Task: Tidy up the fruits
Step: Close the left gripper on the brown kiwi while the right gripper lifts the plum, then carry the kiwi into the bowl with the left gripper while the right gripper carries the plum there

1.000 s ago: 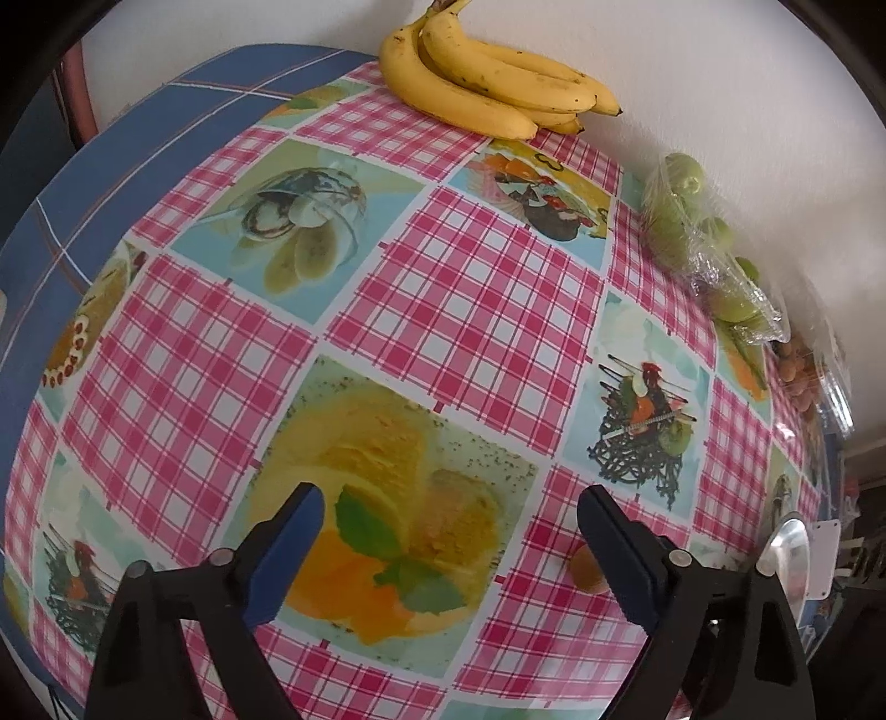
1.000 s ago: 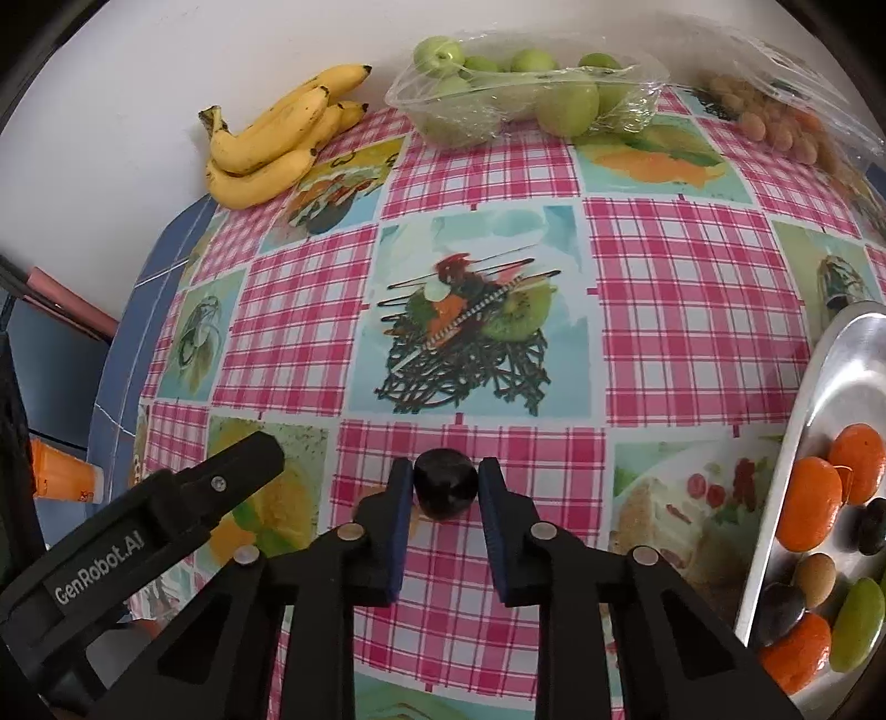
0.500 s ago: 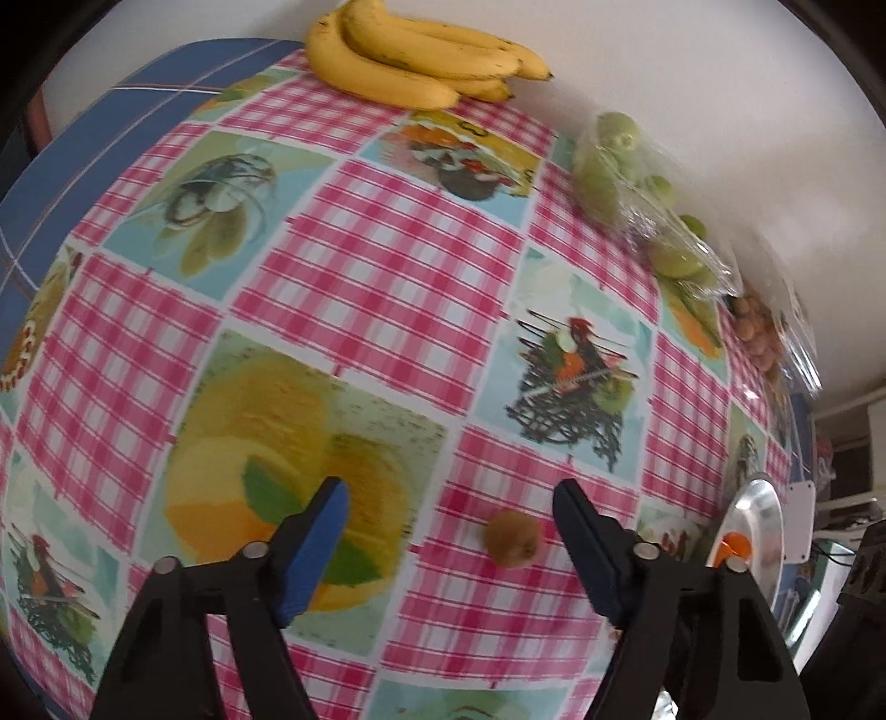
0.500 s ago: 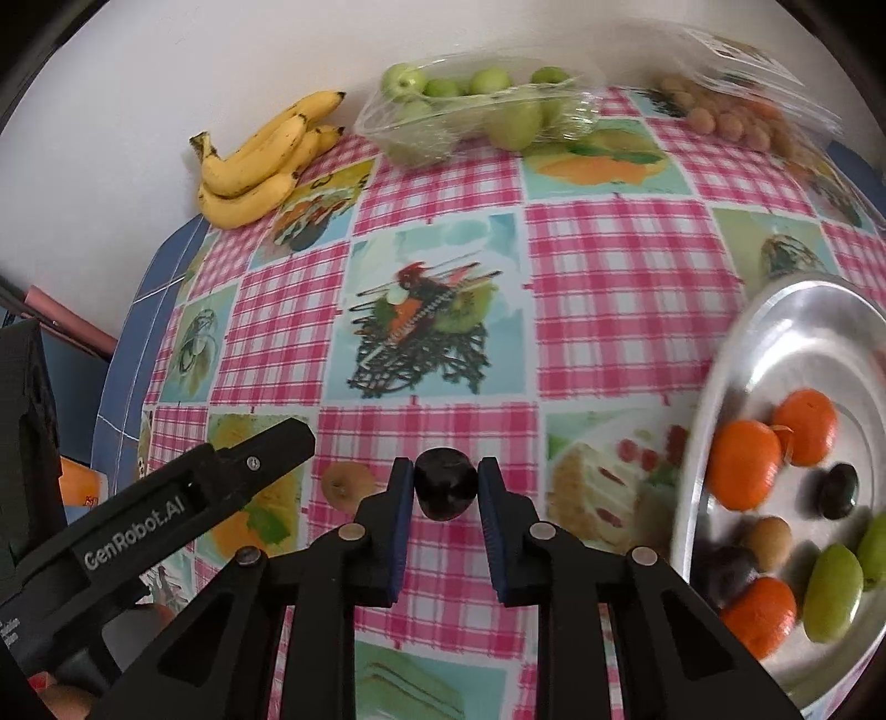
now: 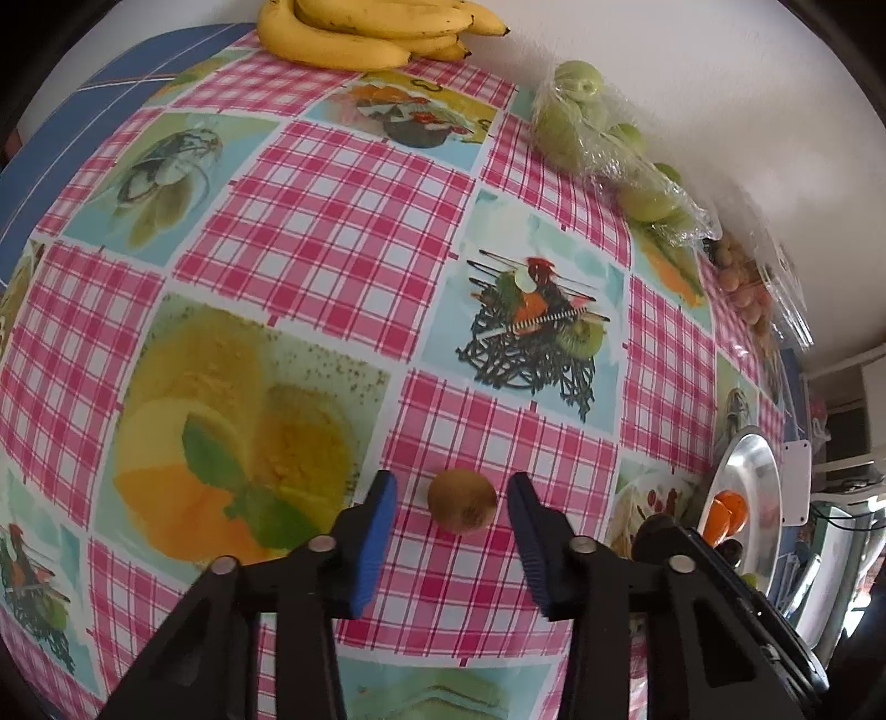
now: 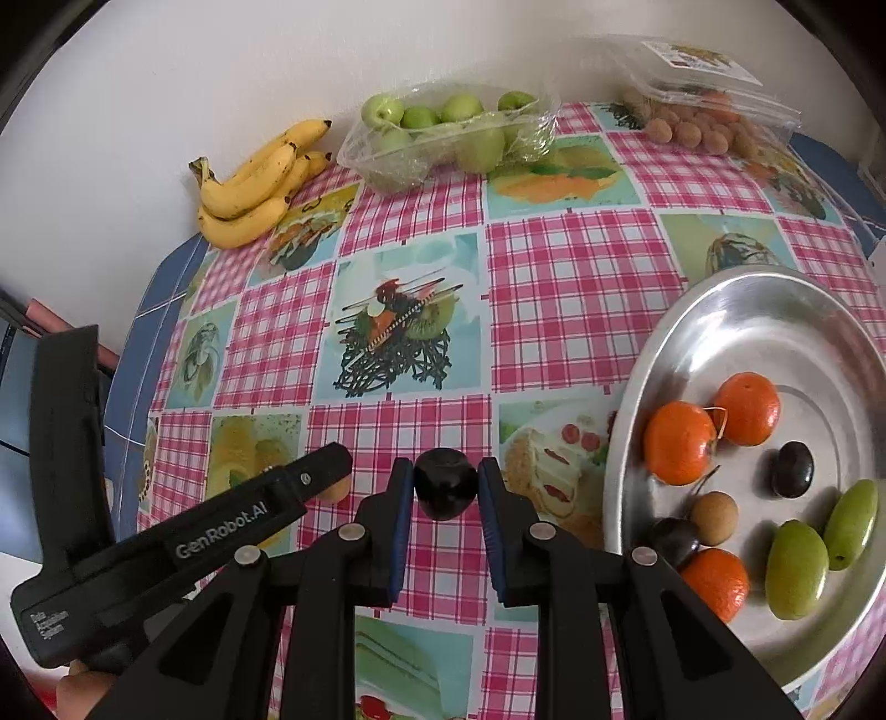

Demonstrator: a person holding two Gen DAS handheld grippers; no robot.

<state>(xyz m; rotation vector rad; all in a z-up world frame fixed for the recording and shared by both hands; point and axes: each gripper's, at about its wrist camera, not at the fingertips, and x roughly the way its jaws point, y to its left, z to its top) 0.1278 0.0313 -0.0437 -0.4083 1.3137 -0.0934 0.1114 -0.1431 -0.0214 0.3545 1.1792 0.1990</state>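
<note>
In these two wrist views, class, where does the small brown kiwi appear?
Left wrist: kiwi low centre, on the cloth between the open left tool fingers.
Right wrist: only a sliver shows, lower left, behind the left tool.
Shared landmark: bananas.

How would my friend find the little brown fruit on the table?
Start at the checked tablecloth. Go to its near edge, where the left gripper hangs open. The kiwi lies alone on a pink square between the blue fingers, untouched: brown, fuzzy, the only loose fruit there.
</note>
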